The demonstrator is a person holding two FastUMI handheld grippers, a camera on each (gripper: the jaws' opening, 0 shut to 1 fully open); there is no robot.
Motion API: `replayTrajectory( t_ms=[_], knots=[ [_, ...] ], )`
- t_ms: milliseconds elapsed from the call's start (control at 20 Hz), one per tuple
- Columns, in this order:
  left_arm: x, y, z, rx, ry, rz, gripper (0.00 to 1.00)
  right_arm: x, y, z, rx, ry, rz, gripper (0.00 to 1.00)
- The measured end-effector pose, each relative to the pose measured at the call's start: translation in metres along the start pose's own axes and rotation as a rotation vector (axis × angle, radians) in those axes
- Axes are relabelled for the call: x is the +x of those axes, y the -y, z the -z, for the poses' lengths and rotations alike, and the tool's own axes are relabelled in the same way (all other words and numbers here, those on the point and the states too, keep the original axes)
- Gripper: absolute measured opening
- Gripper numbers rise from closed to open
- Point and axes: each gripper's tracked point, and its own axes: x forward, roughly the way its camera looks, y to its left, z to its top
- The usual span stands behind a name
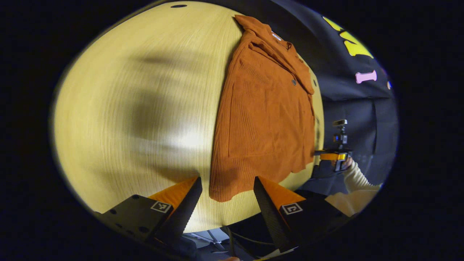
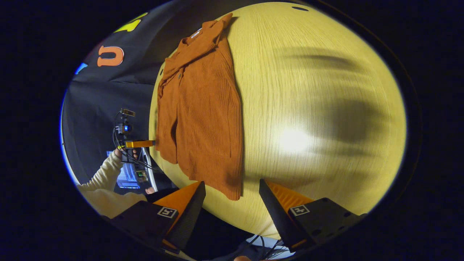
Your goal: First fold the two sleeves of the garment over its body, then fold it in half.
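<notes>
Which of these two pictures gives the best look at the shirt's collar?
The left gripper view: the collar lies spread toward the camera, with a button below it. In the right gripper view the collar is seen more edge-on and bunched, so less of it shows.

A round table (image 1: 145, 108) with a pale, light-grained wooden top takes up most of both views. A bright patch of overhead light glares off its surface near the middle, with soft, blurred shadows stretched across the wood beside the glare. A small dark hole (image 1: 178, 5) sits near the table's far rim. Beyond the table's edge hangs the black cloth wall (image 1: 348, 94) of the booth. Below the table's near edge, in the right gripper view, a lit screen (image 2: 127, 176) glows.
</notes>
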Motion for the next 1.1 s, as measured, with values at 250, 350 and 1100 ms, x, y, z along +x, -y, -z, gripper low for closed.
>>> replayTrajectory(
  t_ms=[250,350,1100],
  knots=[
    [-0.003,0.002,0.006,0.055,-0.045,0.095,1.00,0.014,-0.019,0.003,-0.005,-0.029,-0.076,0.94],
    [0.002,0.007,0.003,0.049,-0.036,0.136,0.92,0.021,-0.027,0.000,0.001,-0.031,-0.106,0.93],
    [0.016,0.008,0.008,0.037,0.002,0.125,0.19,0.054,-0.035,-0.007,0.100,-0.020,-0.113,0.29]
  ],
)
